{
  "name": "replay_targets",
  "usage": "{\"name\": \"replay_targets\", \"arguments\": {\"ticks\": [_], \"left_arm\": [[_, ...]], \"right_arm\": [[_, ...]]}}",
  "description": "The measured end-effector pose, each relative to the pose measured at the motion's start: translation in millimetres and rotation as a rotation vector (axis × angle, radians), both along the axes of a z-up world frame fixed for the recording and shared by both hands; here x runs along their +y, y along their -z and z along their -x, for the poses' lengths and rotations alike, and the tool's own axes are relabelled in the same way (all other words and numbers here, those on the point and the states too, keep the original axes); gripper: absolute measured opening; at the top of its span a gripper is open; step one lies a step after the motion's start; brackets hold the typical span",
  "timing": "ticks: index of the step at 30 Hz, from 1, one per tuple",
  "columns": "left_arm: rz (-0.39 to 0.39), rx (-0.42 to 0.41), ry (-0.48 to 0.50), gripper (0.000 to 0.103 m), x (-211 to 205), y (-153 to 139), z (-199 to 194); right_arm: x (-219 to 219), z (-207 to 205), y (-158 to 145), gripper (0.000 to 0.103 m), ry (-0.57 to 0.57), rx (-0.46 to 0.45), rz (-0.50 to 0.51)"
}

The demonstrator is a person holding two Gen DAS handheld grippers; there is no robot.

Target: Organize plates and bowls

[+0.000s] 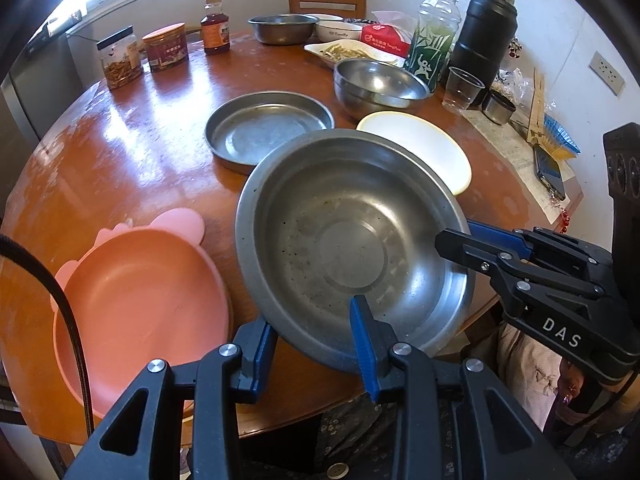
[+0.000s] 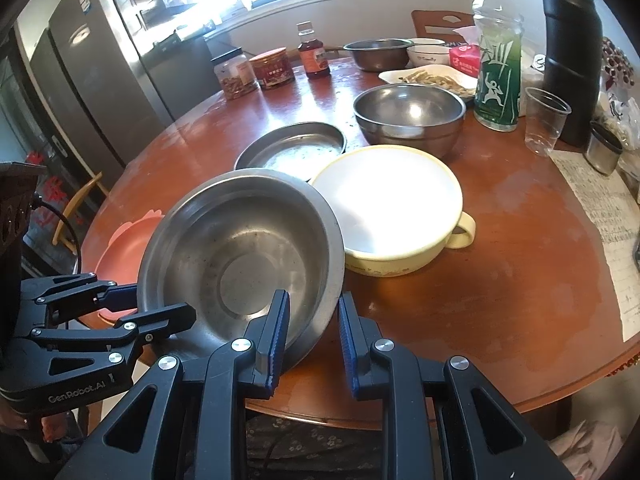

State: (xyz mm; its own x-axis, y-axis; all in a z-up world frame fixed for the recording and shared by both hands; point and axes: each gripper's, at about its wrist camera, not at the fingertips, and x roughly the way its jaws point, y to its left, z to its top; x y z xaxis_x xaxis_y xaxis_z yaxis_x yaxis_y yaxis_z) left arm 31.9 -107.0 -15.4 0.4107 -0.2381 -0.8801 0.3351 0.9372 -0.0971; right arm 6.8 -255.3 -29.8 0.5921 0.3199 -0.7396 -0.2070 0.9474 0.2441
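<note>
A wide steel bowl (image 1: 348, 240) is held tilted above the table's near edge; it also shows in the right wrist view (image 2: 240, 248). My left gripper (image 1: 316, 332) straddles its near rim, one finger inside, one outside, with a wide gap. My right gripper (image 2: 314, 320) straddles its right rim the same way, and shows from the side in the left wrist view (image 1: 460, 240). A pink plate (image 1: 140, 312) lies left. A flat steel plate (image 1: 268, 128), a cream bowl with a handle (image 2: 392, 208) and a steel bowl (image 2: 408, 116) stand behind.
On the round wooden table (image 2: 500, 280) stand jars (image 1: 120, 58), a sauce bottle (image 1: 215, 28), a green bottle (image 2: 498, 60), a black flask (image 2: 572, 56), a plastic cup (image 2: 544, 120), another steel bowl (image 1: 282, 28), a dish of food (image 1: 344, 54), papers and a phone (image 1: 550, 172).
</note>
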Motion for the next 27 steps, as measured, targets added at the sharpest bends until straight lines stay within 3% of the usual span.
{"name": "replay_targets", "arguments": {"ticks": [9,27], "left_arm": [[0.007,0.018,0.019,0.036,-11,6,-7],[0.047,0.063,0.008,0.036,4,16,-10]], "right_arm": [[-12,-3,-1,0.025,0.026,0.006,0.004],[3,-4,5,0.026,0.014,0.048,0.031]]}}
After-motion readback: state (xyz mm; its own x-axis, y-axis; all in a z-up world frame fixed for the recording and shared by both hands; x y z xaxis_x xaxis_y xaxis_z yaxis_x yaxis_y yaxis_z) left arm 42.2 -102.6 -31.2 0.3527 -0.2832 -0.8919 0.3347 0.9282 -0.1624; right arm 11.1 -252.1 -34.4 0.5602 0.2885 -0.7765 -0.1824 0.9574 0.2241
